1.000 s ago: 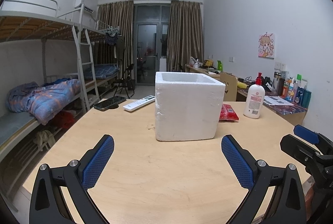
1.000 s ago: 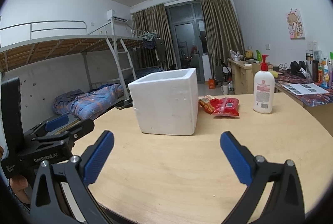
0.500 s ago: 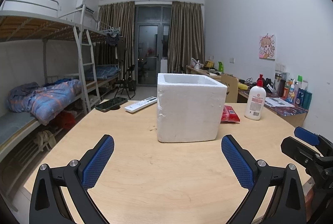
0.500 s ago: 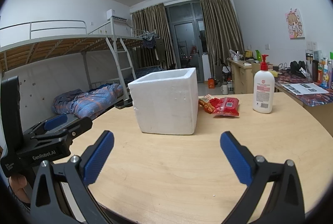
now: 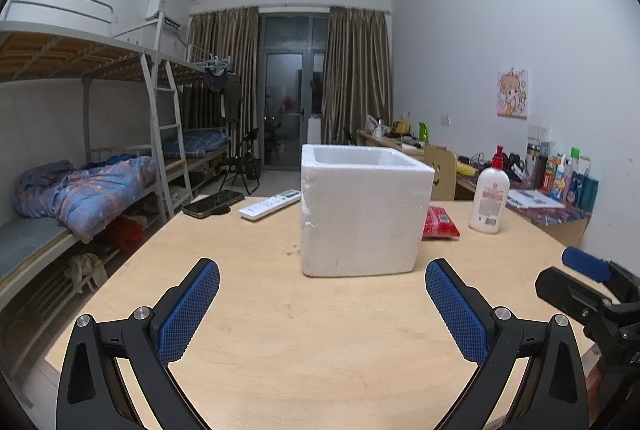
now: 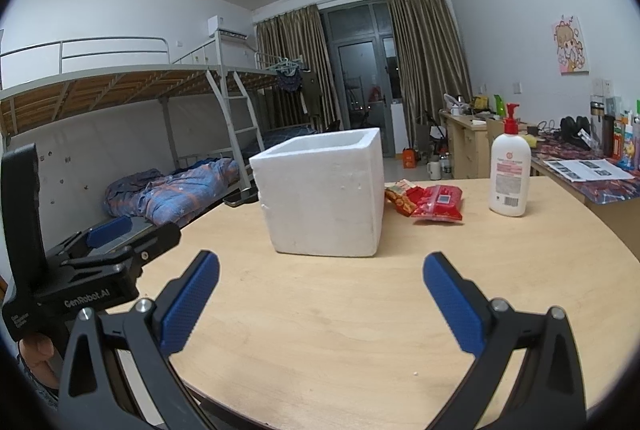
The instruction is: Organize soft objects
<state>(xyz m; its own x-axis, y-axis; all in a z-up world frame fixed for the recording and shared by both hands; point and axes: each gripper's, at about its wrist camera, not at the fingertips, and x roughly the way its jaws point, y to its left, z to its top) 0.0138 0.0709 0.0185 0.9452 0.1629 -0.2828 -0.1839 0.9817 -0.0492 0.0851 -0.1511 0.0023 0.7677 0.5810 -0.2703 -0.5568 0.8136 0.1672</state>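
A white foam box (image 5: 362, 210) stands open-topped on the wooden table (image 5: 300, 330); it also shows in the right wrist view (image 6: 324, 196). Red soft snack packets (image 6: 436, 204) lie to its right, with an orange one (image 6: 400, 196) beside them; the left wrist view shows part of a red packet (image 5: 440, 224) behind the box. My left gripper (image 5: 322, 304) is open and empty, a short way in front of the box. My right gripper (image 6: 320, 300) is open and empty, also in front of the box.
A white pump bottle (image 5: 489, 204) stands right of the packets. A white remote (image 5: 270, 205) and a black phone (image 5: 213, 203) lie at the table's far left. Bunk beds (image 5: 80, 170) stand left, a cluttered desk (image 6: 580, 166) right.
Both grippers have drifted only slightly; the box sits marginally farther right in the left wrist view. Nothing was taken or released.
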